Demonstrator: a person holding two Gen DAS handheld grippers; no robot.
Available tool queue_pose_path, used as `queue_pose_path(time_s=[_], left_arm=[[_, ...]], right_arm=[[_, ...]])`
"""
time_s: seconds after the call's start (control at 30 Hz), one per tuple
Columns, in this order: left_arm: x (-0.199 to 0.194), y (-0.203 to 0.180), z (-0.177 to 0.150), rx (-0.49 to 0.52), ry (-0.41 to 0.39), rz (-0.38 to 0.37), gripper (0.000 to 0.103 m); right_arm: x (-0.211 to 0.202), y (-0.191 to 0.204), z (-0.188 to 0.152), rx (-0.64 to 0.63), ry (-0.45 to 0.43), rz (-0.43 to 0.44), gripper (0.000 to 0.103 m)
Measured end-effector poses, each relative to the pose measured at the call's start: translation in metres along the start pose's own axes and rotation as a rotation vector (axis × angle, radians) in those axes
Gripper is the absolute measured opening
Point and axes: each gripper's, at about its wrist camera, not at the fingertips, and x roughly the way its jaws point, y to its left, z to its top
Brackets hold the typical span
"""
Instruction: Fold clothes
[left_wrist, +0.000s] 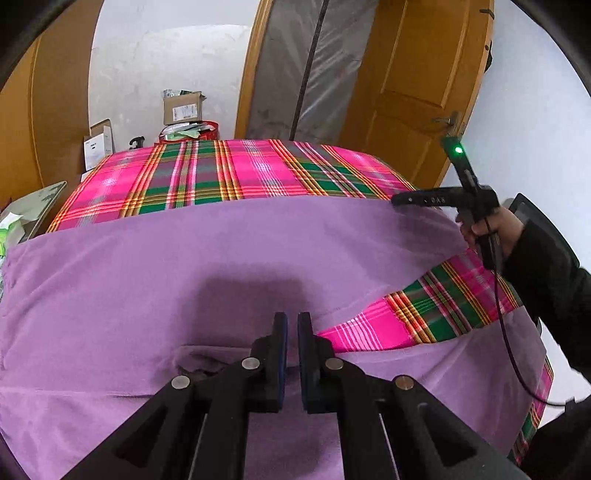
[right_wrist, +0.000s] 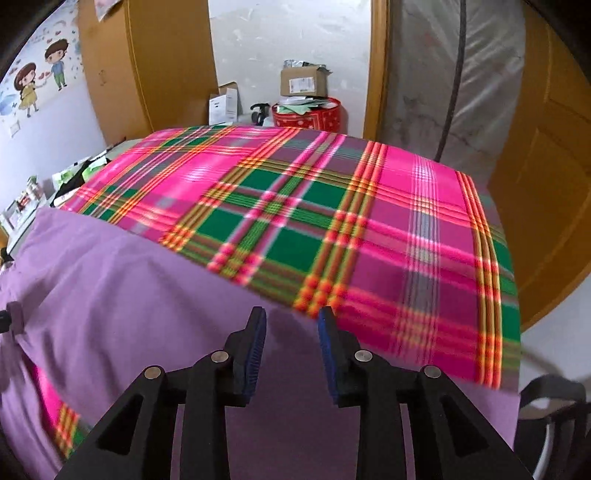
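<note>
A purple garment (left_wrist: 221, 266) lies spread over the near half of a table covered in pink and green plaid cloth (left_wrist: 236, 173). Low in the left wrist view, my left gripper (left_wrist: 292, 325) is shut, with a raised fold of the purple garment bunched at its fingers. A hand in a dark sleeve holds my right gripper (left_wrist: 399, 201) at the garment's far right corner. In the right wrist view the right gripper (right_wrist: 291, 314) stands open with nothing between its blue pads (right_wrist: 255, 350), just over the purple garment (right_wrist: 129, 288) where it meets the plaid cloth (right_wrist: 369, 229).
Cardboard boxes (left_wrist: 183, 107) and a red tin (left_wrist: 192, 133) stand beyond the table's far edge. A wooden door (left_wrist: 417, 85) is at the back right and a wardrobe (right_wrist: 147, 66) at the back left. Clutter (right_wrist: 29, 199) sits to the left, a black chair (right_wrist: 550, 395) to the right.
</note>
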Motion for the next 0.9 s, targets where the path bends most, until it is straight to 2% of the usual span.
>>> queue_pose_path(time_s=[0.17, 0.3, 0.33, 0.37, 0.47, 0.6, 0.73, 0.8, 0.87, 0.9], left_arm=[[0.002, -0.006, -0.001, 0.008, 0.006, -0.009, 0.005], [0.006, -0.008, 0.0, 0.006, 0.015, -0.012, 0.005], [0.008, -0.008, 0.0, 0.005, 0.019, -0.012, 0.005], [0.01, -0.009, 0.001, 0.004, 0.021, -0.012, 0.005], [0.011, -0.012, 0.001, 0.006, 0.023, -0.014, 0.005], [0.01, -0.017, 0.003, 0.013, 0.023, -0.012, 0.005], [0.008, -0.019, 0.002, 0.016, 0.021, -0.008, 0.005], [0.006, -0.019, 0.001, 0.013, 0.019, -0.007, 0.005], [0.005, -0.02, 0.001, 0.009, 0.017, -0.008, 0.005], [0.005, -0.02, 0.001, 0.008, 0.016, -0.01, 0.005]], right_arm=[[0.009, -0.016, -0.001, -0.064, 0.061, 0.101, 0.035], [0.007, -0.018, -0.003, -0.122, 0.064, 0.124, 0.034], [0.007, -0.017, -0.003, -0.131, 0.065, 0.128, 0.026], [0.006, -0.015, -0.004, -0.143, 0.068, 0.138, 0.007], [0.007, -0.009, -0.001, -0.182, 0.063, 0.109, 0.004], [0.012, -0.019, 0.005, -0.13, 0.035, 0.067, 0.003], [0.001, -0.031, 0.003, -0.075, 0.019, 0.067, 0.014], [-0.015, -0.051, 0.003, -0.021, -0.02, 0.046, 0.017], [-0.032, -0.083, -0.004, 0.062, -0.047, 0.011, 0.03], [-0.038, -0.097, -0.01, 0.098, -0.048, 0.002, 0.033]])
